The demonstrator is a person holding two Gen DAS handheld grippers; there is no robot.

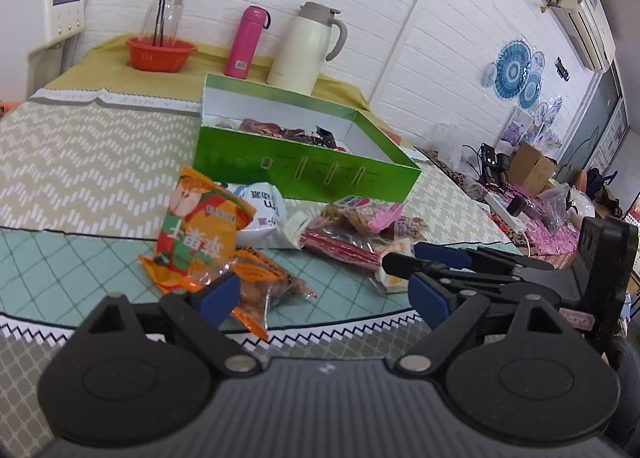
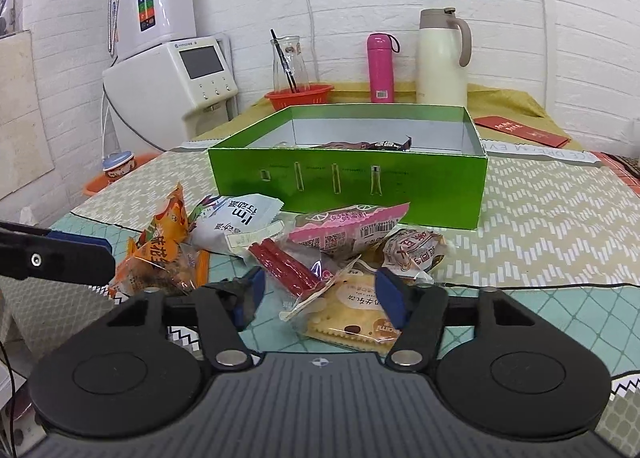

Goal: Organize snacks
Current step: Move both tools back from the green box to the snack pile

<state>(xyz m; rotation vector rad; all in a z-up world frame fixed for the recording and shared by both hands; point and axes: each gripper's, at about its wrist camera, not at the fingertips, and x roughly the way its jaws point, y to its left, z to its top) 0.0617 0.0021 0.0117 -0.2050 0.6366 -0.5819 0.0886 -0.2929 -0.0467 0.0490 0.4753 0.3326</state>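
1. Left gripper (image 1: pixel 326 298): its jaws are spread wide and hold nothing. Just ahead of its left finger lie a clear peanut packet (image 1: pixel 266 278) and, leaning on that, an orange snack bag (image 1: pixel 200 234) printed with large Chinese characters.
2. Further ahead and slightly right of the left gripper sits the green box (image 1: pixel 304 162), open-topped, with a few dark wrappers already inside. The loose snacks lie between the gripper and this box.
3. Centre of the pile: a white pouch (image 2: pixel 236 224) reads "I'm" beside Chinese text. Right of it lie a clear pack of red sticks (image 2: pixel 286 268) and a pink packet (image 2: pixel 344 230) carrying a barcode and QR code.
4. Right gripper (image 2: pixel 320 298): its jaws are also spread and empty. A cracker packet (image 2: pixel 352 318) with Chinese lettering lies between its fingers, close to the right pad; whether it touches is unclear.
5. Risk: the packets overlap, so closing on the cracker packet could catch the red-stick wrapper's edge and drag both along.
6. Risk: glossy, air-filled film may slip from the pads, and a hard squeeze would likely break the crackers.
7. Risk: the two grippers sit near each other, so reaching together could make them collide.
8. Far right, beyond the box: a red envelope (image 2: pixel 520 130) and a strip reading "DREAM".
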